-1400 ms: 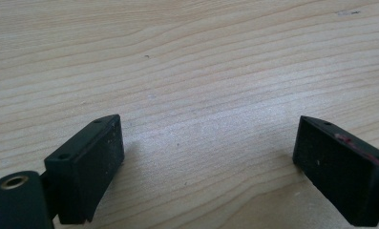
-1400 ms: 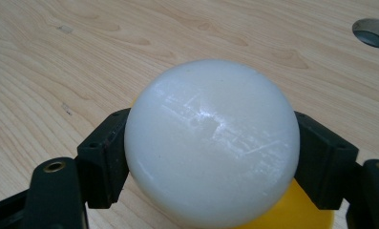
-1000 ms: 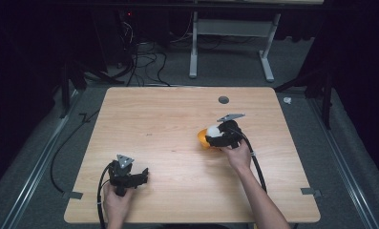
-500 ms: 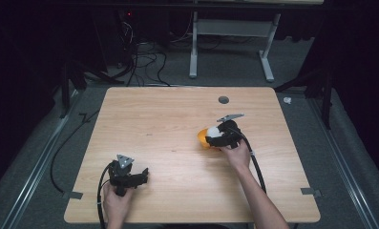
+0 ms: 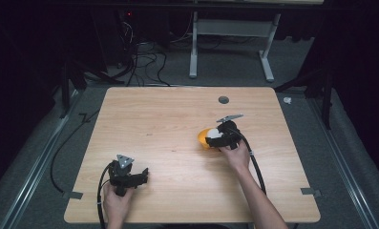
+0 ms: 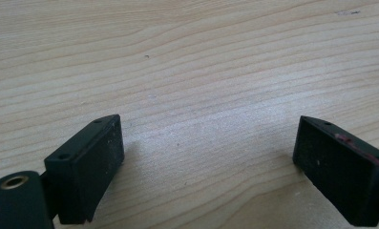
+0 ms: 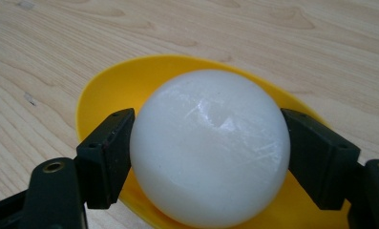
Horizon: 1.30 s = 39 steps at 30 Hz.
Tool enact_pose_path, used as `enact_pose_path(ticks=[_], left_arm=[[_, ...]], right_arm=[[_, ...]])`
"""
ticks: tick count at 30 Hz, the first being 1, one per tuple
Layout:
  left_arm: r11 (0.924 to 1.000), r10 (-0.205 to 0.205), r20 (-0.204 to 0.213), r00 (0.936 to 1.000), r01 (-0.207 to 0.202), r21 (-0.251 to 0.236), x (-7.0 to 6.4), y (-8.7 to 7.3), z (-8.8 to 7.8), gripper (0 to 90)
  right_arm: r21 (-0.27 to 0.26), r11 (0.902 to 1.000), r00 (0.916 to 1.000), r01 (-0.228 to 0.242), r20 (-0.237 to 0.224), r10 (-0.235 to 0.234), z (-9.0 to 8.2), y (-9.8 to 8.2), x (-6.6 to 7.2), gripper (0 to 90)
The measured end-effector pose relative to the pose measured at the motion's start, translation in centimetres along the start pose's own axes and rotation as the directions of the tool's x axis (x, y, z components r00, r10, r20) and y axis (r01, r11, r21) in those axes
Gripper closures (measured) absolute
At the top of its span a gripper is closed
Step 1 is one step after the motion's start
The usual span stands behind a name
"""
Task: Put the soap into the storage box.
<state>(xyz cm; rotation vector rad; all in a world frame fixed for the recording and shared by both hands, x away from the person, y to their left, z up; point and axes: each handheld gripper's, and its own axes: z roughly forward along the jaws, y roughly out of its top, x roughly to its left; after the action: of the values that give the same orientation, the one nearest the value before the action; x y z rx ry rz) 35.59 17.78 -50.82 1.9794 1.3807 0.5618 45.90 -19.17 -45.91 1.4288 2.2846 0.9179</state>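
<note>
High view: nearest the person, the left tool [image 5: 142, 175] rests on the wooden surface [image 5: 168, 124], jaws spread wide with bare wood between them. Farther out on the right, the right tool [image 5: 210, 140] clamps a white ball [image 7: 210, 145] sitting in a yellow bowl [image 7: 110, 86].

Bare table [image 5: 168, 124] lies open left of the bowl [image 5: 204, 137].

1. In the right gripper view, the white ball [image 7: 210, 152] hides the middle of the yellow bowl [image 7: 115, 83], and the bowl's near rim runs off the bottom edge.
2. In the high view, the right tool [image 5: 215, 137] covers much of the ball, so its seating there cannot be told.
3. The dark round mark [image 5: 223, 99] on the tabletop [image 5: 168, 124] is too small to identify.
</note>
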Motion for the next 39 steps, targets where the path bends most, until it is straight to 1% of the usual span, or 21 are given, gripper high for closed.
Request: enact_pose_path(ticks=[4,6,8,18,39], left_arm=[[1.0,0.0,0.0,1.0,0.0,0.0,0.0,0.0,0.0,10.4],[1.0,0.0,0.0,1.0,0.0,0.0,0.0,0.0,0.0,10.4],[1.0,-0.001,0.0,1.0,0.001,-0.001,0.0,0.0,0.0,10.4],[1.0,0.0,0.0,1.0,0.0,0.0,0.0,0.0,0.0,10.4],[1.0,0.002,0.0,1.0,-0.002,0.0,0.0,0.0,0.0,10.4]], right_arm=[[-0.04,0.9992,1.0,-0.004,-0.006,0.004,-0.8,0.3,0.1,24.3],[-0.064,0.9979,1.0,-0.003,-0.009,0.002,-1.2,0.4,0.0,26.1],[-0.076,0.9971,0.9999,-0.004,-0.011,0.003,-1.5,0.5,0.0,26.8],[-0.11,0.994,1.0,0.0,-0.006,0.0,-2.4,0.6,-0.1,27.6],[-0.169,0.9855,0.9998,-0.014,-0.015,0.012,-4.6,0.4,-0.7,27.9]])
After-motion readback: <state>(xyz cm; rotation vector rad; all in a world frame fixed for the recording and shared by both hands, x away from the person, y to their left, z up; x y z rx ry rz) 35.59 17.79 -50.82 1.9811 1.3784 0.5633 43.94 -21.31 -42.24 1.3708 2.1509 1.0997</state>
